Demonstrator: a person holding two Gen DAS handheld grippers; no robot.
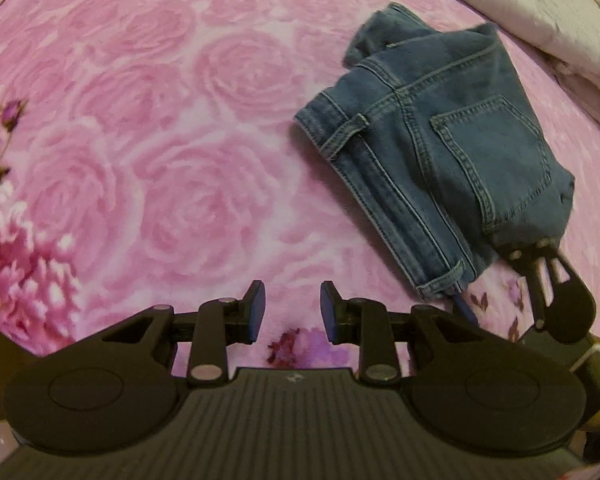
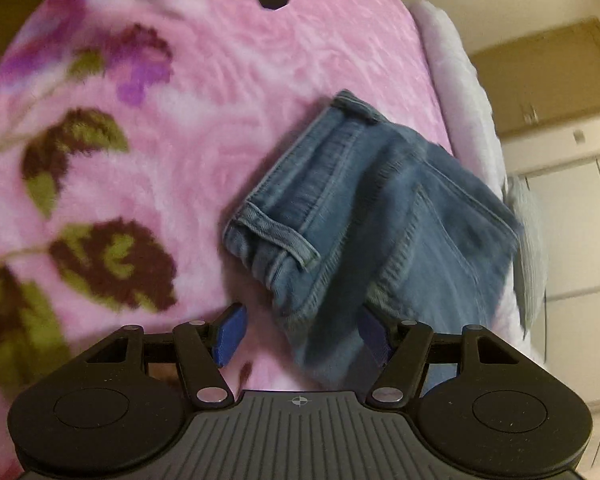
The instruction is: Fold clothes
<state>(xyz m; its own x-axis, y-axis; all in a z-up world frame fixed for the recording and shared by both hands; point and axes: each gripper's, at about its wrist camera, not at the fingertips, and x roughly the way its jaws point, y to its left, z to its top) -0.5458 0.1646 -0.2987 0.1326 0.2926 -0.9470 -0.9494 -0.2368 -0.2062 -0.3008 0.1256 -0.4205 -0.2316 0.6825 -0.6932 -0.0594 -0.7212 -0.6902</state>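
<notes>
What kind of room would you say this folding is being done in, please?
Most likely a bedroom: the folded jeans lie on a pink rose-print blanket, with pale bedding bunched alongside and closet doors beyond.

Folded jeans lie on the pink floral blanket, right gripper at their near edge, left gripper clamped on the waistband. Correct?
Not quite. The left gripper is open over bare blanket, apart from the jeans, as the left wrist view shows. The right gripper is at their edge.

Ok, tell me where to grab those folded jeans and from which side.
Grip the jeans at the thick folded edge nearest the right gripper, coming in low from that near side. The layers stack there and its open jaws already straddle it; the left gripper hangs open over blanket.
</notes>
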